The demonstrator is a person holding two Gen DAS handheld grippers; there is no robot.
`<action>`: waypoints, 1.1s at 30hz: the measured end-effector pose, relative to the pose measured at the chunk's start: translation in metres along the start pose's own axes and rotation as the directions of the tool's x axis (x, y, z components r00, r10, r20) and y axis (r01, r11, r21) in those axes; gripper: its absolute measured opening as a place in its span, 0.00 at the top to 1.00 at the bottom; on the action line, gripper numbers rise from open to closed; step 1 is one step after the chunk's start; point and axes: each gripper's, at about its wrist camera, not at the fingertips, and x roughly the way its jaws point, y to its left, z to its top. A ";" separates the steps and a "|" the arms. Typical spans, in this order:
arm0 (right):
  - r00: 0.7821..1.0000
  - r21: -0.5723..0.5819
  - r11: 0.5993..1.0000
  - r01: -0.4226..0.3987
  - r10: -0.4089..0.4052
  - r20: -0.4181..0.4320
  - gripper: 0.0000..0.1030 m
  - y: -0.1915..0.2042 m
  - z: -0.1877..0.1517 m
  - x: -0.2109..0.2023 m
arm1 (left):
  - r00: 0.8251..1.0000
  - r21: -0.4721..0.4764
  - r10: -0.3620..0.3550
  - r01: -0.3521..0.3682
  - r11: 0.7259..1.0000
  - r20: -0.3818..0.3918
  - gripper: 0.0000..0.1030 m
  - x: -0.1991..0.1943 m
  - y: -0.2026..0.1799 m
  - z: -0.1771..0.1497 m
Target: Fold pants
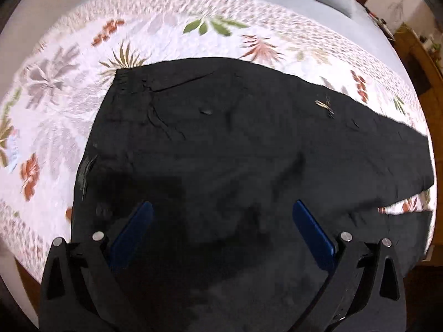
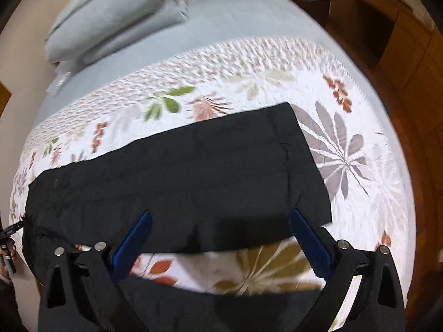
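Black pants [image 1: 221,138] lie spread flat on a white bedspread with a leaf print [image 1: 55,105]. In the left wrist view I see the waist end at the upper left and the legs running off to the right. My left gripper [image 1: 221,207] is open and empty, hovering over the pants' near part. In the right wrist view a pant leg [image 2: 180,177] lies across the bedspread [image 2: 360,166], its hem at the right. A second black leg [image 2: 221,310] lies at the bottom edge. My right gripper [image 2: 220,217] is open and empty above the near edge of the leg.
Grey pillows [image 2: 110,19] are stacked at the head of the bed on a grey sheet [image 2: 235,13]. Wooden furniture [image 2: 387,33] and floor stand beyond the bed's right side. The other gripper's tip [image 2: 8,232] shows at the far left of the right wrist view.
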 end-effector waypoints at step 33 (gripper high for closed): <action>0.995 -0.187 0.981 0.050 -0.066 -0.079 0.10 -0.032 0.115 0.139 | 0.969 -0.307 -0.160 0.096 0.947 -0.190 0.02 0.046 0.152 0.099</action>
